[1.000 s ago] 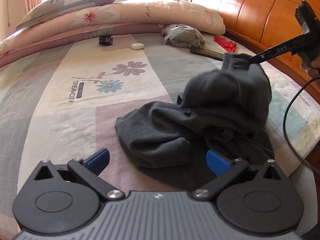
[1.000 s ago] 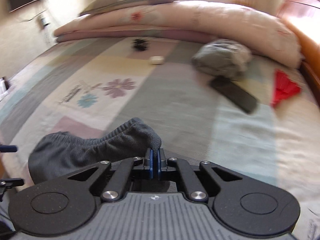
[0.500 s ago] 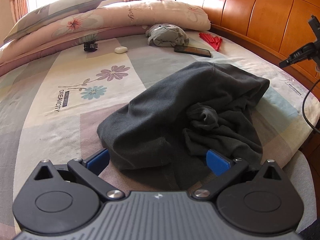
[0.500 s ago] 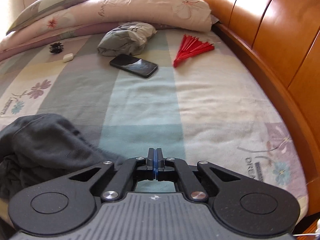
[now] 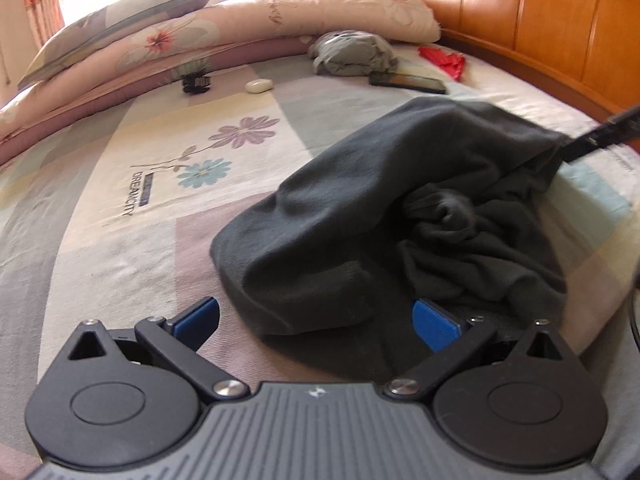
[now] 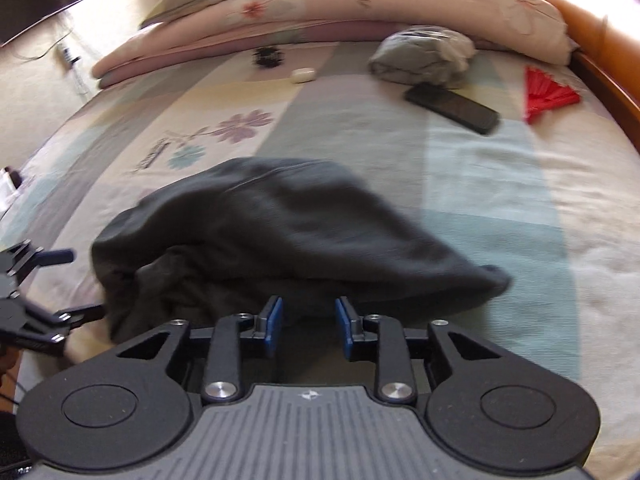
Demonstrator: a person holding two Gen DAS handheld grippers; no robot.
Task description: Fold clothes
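A crumpled dark grey garment lies on a patchwork bed, just ahead of both tongs. The left tongs stand wide open, the near hem between their blue pads, neither visibly pressing it. The right tongs have just been opening and stand partly open at the garment's near edge; nothing is gripped. The right view alone shows a wall-mounted screen. Both views show a folded grey garment, phone, red fan and pillows.
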